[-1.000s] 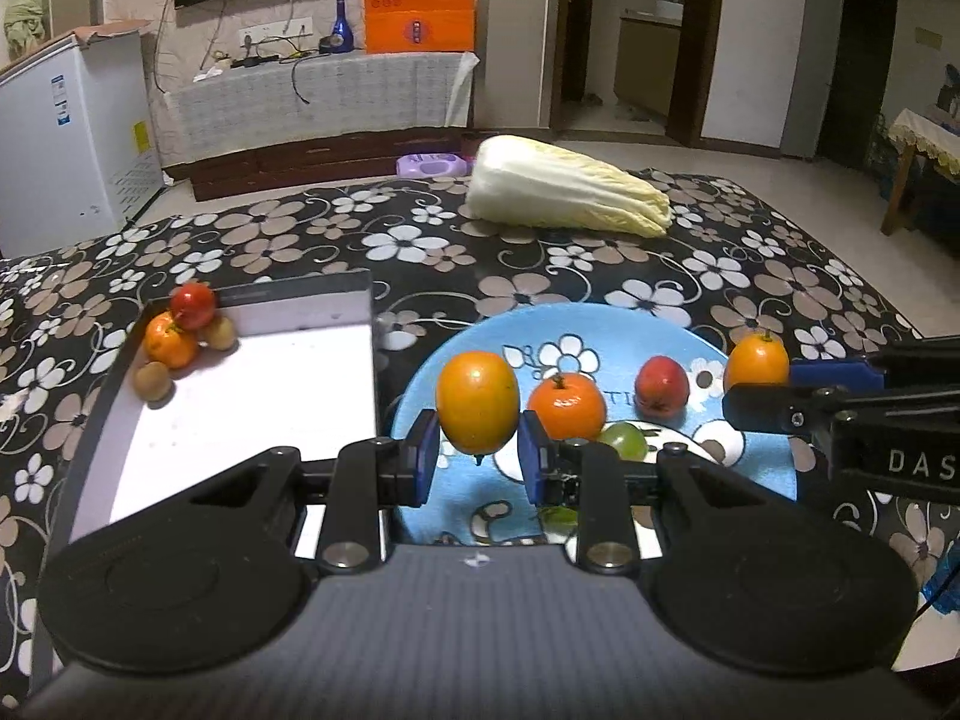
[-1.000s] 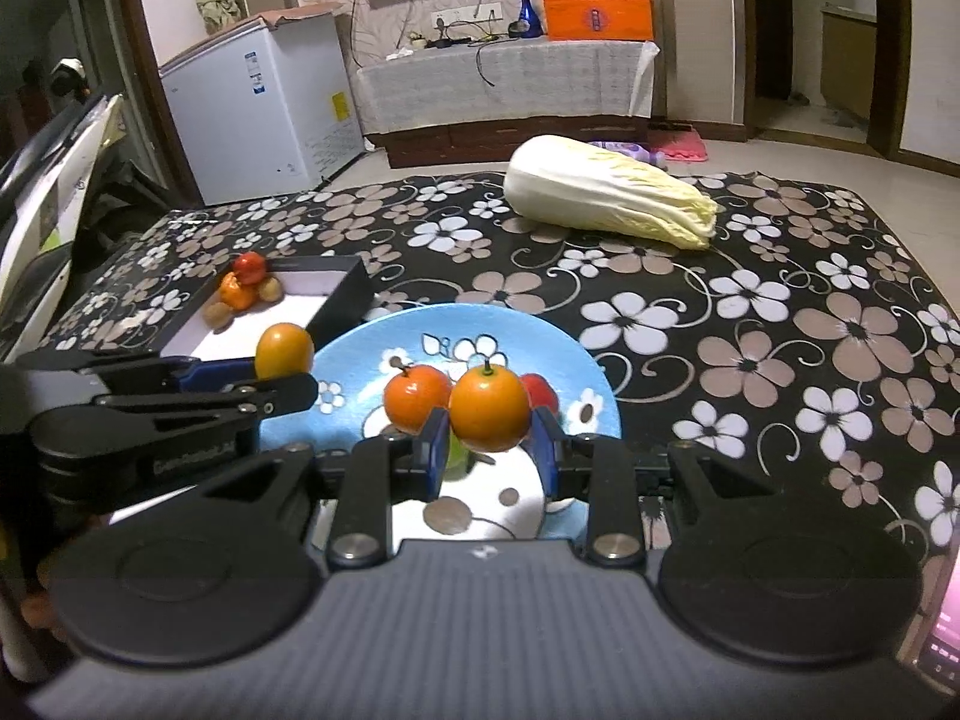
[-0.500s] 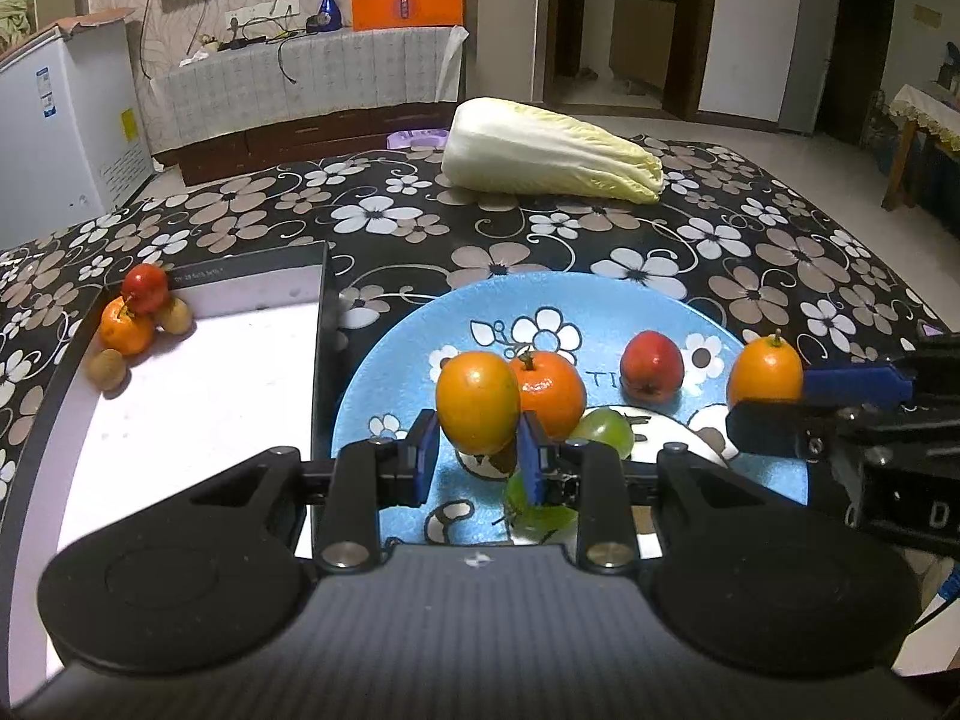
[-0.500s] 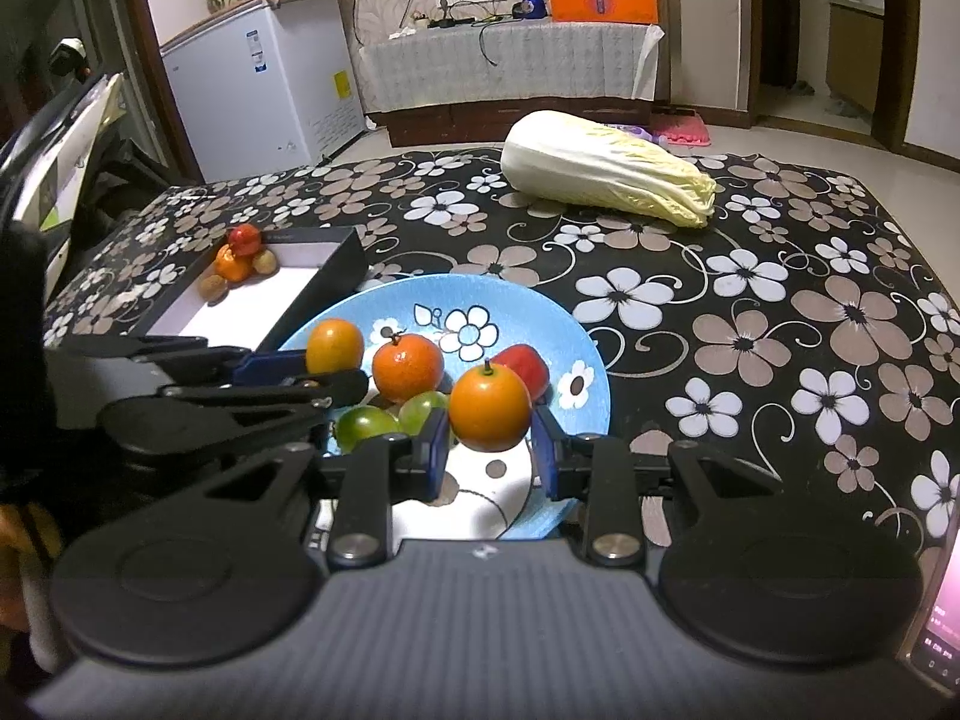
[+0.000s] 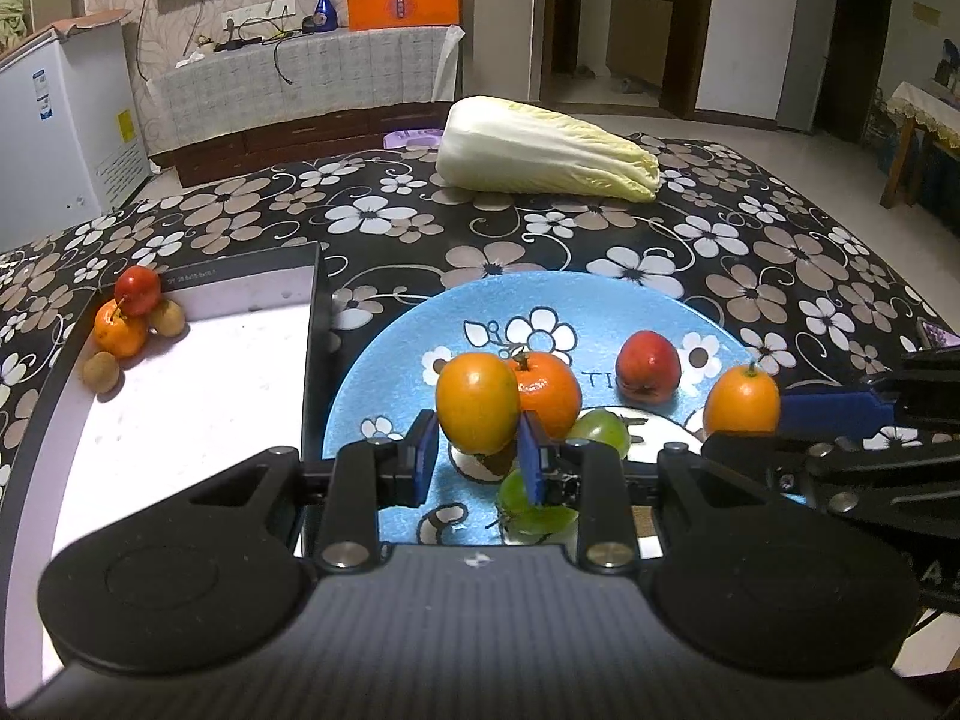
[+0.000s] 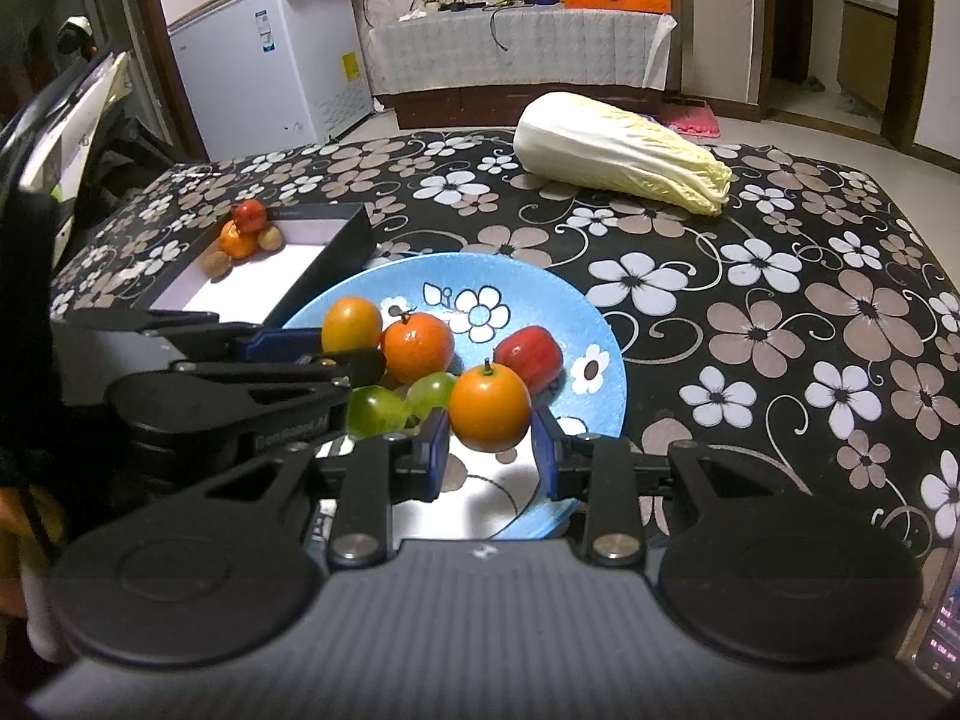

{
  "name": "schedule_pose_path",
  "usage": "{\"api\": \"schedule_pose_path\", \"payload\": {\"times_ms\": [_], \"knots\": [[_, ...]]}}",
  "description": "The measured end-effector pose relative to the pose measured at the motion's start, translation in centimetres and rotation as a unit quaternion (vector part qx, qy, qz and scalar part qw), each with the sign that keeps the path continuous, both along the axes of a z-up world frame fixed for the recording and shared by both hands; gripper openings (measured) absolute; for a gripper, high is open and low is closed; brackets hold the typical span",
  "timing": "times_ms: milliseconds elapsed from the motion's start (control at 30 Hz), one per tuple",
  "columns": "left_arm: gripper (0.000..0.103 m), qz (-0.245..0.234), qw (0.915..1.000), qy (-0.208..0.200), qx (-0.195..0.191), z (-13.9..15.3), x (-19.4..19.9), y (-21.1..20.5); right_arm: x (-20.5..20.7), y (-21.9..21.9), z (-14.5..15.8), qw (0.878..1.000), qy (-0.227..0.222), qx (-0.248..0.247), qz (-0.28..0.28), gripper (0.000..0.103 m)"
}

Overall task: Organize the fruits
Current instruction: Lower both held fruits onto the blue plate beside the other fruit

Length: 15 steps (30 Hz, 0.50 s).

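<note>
My left gripper (image 5: 477, 450) is shut on an oval orange fruit (image 5: 477, 402) above the blue flowered plate (image 5: 408, 336). My right gripper (image 6: 489, 441) is shut on a round orange fruit with a stem (image 6: 490, 406) over the same plate (image 6: 540, 282). On the plate lie a tangerine (image 5: 549, 387), a red fruit (image 5: 649, 365) and two green fruits (image 5: 600, 429). The black box with a white floor (image 5: 180, 408) sits left of the plate. A red fruit (image 5: 138, 291), an orange one (image 5: 120, 330) and two small brown fruits (image 5: 102, 371) are piled in its far left corner.
A napa cabbage (image 5: 546, 150) lies at the far side of the flowered tablecloth (image 5: 750, 276). A white chest freezer (image 6: 270, 78) and a covered TV bench (image 6: 522, 42) stand beyond the table. A phone screen (image 6: 942, 648) shows at the right edge of the right wrist view.
The left gripper has come forward and lower over the plate with its fruit. The right gripper has barely shifted, and both grips are unchanged.
</note>
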<state>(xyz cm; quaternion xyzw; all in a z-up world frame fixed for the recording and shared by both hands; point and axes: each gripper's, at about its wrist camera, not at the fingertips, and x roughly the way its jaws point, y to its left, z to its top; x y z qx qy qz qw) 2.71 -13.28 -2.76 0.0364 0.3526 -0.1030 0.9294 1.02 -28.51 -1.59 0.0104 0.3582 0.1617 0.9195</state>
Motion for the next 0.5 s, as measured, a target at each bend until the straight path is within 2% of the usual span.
{"api": "schedule_pose_path", "payload": {"times_ms": [500], "knots": [[0.033,-0.016,0.9998,-0.010,-0.008,0.46,-0.56,-0.19,0.65,0.33,-0.87,1.000,0.014,-0.014,0.000,0.033]]}}
